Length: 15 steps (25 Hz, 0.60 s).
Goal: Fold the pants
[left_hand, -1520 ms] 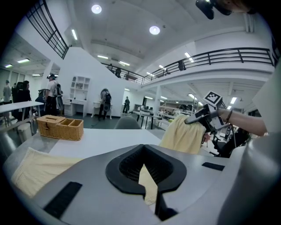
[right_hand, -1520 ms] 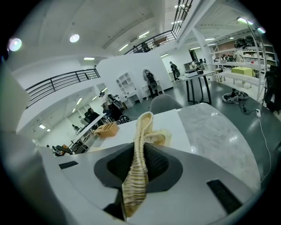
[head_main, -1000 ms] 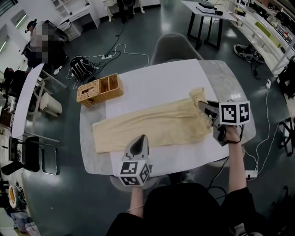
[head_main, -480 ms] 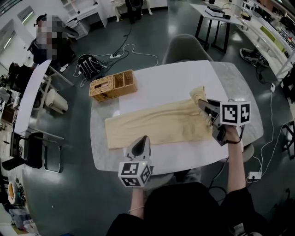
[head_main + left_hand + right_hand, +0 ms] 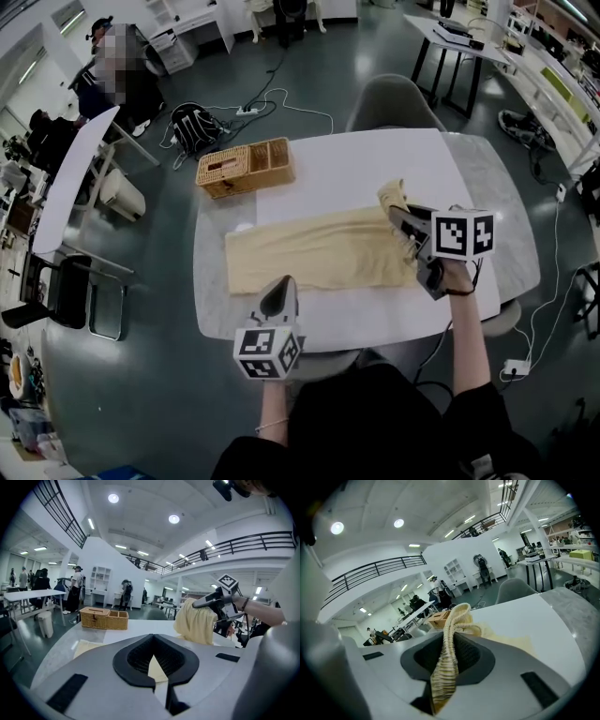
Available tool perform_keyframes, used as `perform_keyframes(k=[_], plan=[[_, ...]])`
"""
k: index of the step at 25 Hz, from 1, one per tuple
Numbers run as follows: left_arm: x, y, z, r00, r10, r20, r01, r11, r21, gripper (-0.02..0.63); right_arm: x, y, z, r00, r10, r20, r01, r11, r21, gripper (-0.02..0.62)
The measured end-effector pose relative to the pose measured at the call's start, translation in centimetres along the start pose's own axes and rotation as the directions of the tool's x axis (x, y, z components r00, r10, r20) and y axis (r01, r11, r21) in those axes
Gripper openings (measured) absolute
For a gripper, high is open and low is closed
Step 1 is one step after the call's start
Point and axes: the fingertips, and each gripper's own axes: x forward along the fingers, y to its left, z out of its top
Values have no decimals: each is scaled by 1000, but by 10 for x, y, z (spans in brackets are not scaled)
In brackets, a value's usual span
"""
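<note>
Across the middle of the white surface [image 5: 347,159] lie pale yellow pants [image 5: 319,255], flat along most of their length, with the right end bunched and lifted. There the right hand-held gripper [image 5: 397,217] pinches the ribbed waistband [image 5: 445,667]. The left hand-held gripper [image 5: 280,287] is at the pants' near edge, its jaws almost together. A sliver of yellow shows in the slit, but whether they bite the cloth is unclear. A wicker basket [image 5: 246,167] stands at the far left corner, apart from the pants. Beyond are a grey chair [image 5: 396,98], a black backpack [image 5: 195,127] and a dark floor [image 5: 309,56].
</note>
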Motion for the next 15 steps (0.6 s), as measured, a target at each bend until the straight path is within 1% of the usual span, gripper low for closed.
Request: perform_keyframes(k=[8,15], plan=[[-4,8,-5,996,86,-6,-86,996,-36,8,22,20,2,996,82,-23,-82,996,-17,67],[-14,7,2,988,155,10,-154,987,-51,8,36,45,7,984,174,-34,-175,984,-18,67]])
